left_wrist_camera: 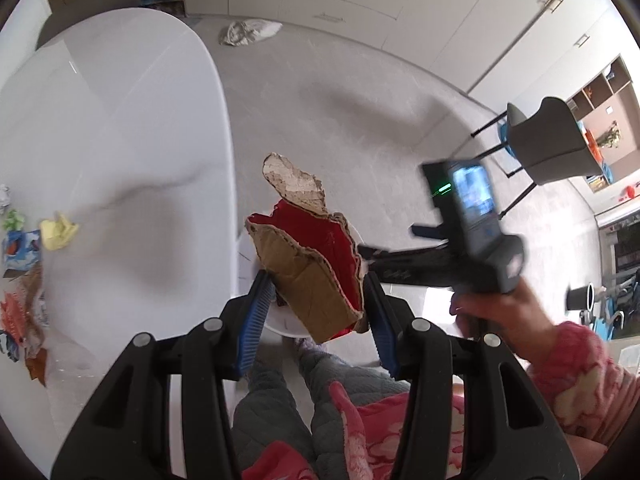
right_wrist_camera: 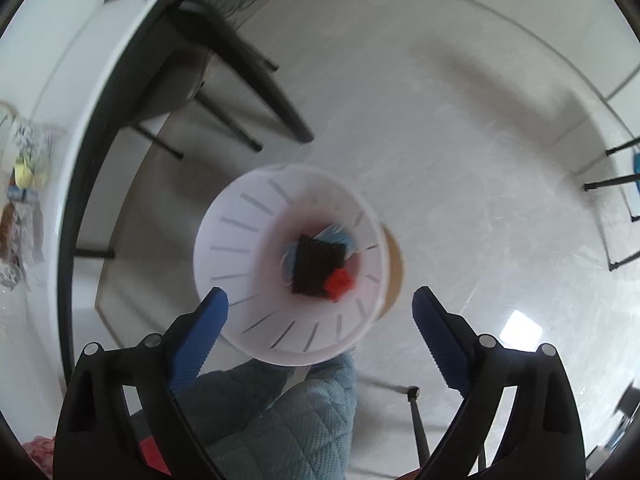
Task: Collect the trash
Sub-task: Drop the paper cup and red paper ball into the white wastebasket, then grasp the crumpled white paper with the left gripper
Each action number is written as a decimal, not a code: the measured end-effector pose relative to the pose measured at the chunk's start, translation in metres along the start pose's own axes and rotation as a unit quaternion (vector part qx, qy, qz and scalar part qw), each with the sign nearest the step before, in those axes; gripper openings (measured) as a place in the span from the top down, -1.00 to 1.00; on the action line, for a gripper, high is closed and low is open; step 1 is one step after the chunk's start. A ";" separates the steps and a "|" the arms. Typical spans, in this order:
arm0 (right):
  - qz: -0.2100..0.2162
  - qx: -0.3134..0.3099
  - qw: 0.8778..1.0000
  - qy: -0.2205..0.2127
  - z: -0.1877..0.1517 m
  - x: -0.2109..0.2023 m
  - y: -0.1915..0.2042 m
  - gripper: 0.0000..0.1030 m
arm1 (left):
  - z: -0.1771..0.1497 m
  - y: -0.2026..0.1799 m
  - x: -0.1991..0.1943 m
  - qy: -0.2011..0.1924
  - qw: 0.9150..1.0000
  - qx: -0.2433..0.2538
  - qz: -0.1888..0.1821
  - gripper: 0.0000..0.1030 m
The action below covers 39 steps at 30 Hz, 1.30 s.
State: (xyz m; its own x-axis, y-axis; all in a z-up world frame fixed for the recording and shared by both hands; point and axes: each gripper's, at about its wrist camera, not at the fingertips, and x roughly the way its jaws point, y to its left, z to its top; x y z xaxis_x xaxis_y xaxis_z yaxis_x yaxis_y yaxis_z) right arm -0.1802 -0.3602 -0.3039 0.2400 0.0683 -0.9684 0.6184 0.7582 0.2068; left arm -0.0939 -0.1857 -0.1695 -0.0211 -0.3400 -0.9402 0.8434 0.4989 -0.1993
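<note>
You're holding torn cardboard (left_wrist_camera: 316, 280) in left tool (left_wrist_camera: 320, 300), hanging right over white bin (right_wrist_camera: 288, 264) on floor beside bench edge (left_wrist_camera: 222, 128). Right tool (right_wrist_camera: 320, 316) gaping wide, empty, also above bin.

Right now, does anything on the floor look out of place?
Yes. A crumpled white bag or cloth lies loose on the floor near the cabinets, far from the white bin; it looks like dropped rubbish not yet collected.
</note>
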 end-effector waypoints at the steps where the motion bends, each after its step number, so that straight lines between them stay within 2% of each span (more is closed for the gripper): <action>1: -0.003 0.005 1.000 -0.008 0.000 -0.011 -0.007 -0.81 | 0.001 -0.002 0.004 0.005 1.000 0.000 -0.002 0.09; 6: -0.005 0.018 0.999 -0.039 -0.001 -0.045 -0.027 -0.81 | 0.007 -0.007 0.015 0.019 1.000 -0.003 -0.007 0.03; 8: -0.003 0.022 0.998 -0.052 0.000 -0.057 -0.034 -0.83 | 0.009 -0.008 0.019 0.023 1.000 -0.003 -0.011 -0.09; 10: -0.002 0.025 0.998 -0.062 0.002 -0.064 -0.037 -0.85 | 0.008 -0.009 0.019 0.025 1.000 -0.002 -0.011 -0.37; 13: 0.001 0.026 0.998 -0.066 0.004 -0.069 -0.036 -0.85 | 0.007 -0.009 0.015 0.016 1.000 -0.003 -0.009 -0.66; 17: 0.005 0.018 0.997 -0.071 0.002 -0.074 -0.031 -0.85 | 0.005 -0.001 0.003 -0.006 1.000 -0.017 -0.005 -0.84; 24: 0.007 -0.006 0.997 -0.080 0.007 -0.083 -0.011 -0.85 | -0.001 0.013 0.001 -0.021 0.999 -0.046 0.008 -0.85; 32: 0.016 -0.042 0.995 -0.090 0.014 -0.097 0.024 -0.85 | -0.010 0.036 -0.022 -0.047 0.995 -0.085 0.021 -0.85; 34: 0.020 -0.055 0.994 -0.096 0.016 -0.103 0.037 -0.86 | -0.013 0.044 -0.032 -0.058 0.993 -0.102 0.032 -0.85; 39: 0.038 -0.107 0.987 -0.115 0.028 -0.119 0.087 -0.90 | -0.030 0.084 -0.070 -0.103 0.980 -0.157 0.065 -0.85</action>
State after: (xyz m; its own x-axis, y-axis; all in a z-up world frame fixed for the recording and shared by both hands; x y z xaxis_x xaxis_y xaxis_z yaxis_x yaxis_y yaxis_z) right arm -0.1341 -0.3204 -0.1663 0.4581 0.0007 -0.8889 0.4260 0.8775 0.2203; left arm -0.0373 -0.0960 -0.1284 0.2111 -0.3945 -0.8943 0.6247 0.7581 -0.1870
